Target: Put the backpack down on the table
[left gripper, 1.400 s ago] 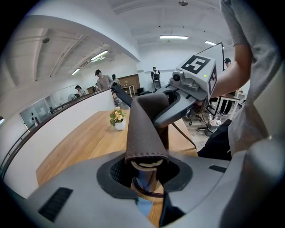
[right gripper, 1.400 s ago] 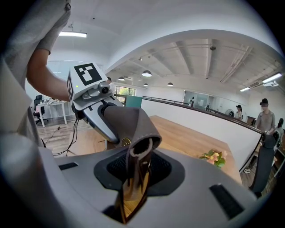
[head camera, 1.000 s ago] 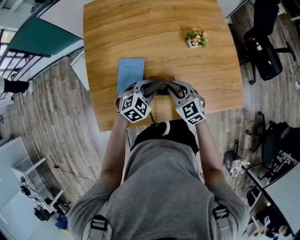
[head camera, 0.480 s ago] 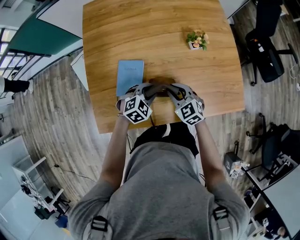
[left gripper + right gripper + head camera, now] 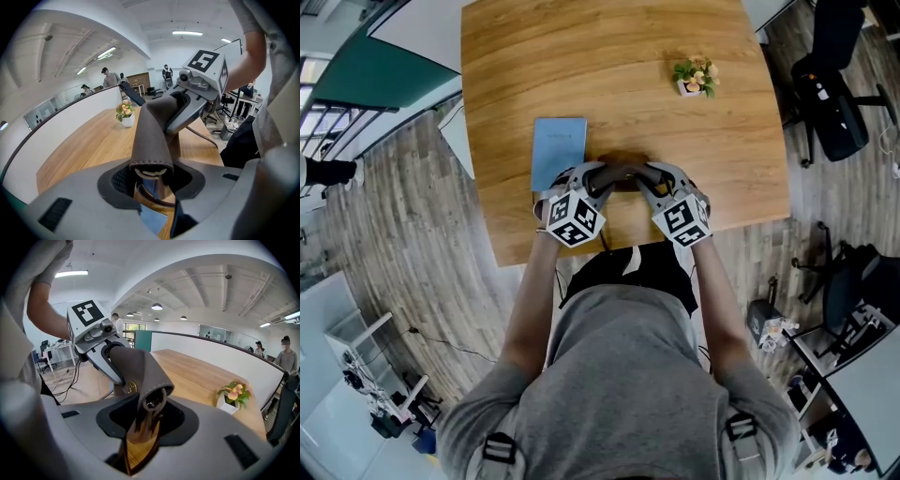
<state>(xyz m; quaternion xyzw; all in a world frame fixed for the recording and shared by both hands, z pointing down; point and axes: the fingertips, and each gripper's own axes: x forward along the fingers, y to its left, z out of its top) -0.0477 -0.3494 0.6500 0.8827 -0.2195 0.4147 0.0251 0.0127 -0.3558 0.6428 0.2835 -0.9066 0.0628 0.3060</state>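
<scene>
There is one wooden table (image 5: 581, 75). On it are one blue notebook (image 5: 559, 150) at the near left, one small potted plant (image 5: 693, 77) at the far right, and one backpack (image 5: 150, 131), of which only its one brown handle shows. There are two grippers, the left gripper (image 5: 602, 176) and the right gripper (image 5: 645, 176); each carries one marker cube, and the jaws of both have just been opening with that handle between them. Two black office chairs (image 5: 830, 89) (image 5: 853, 291) stand to the right, and three people (image 5: 116, 320) (image 5: 259, 348) (image 5: 286, 357) show far off in the right gripper view.
</scene>
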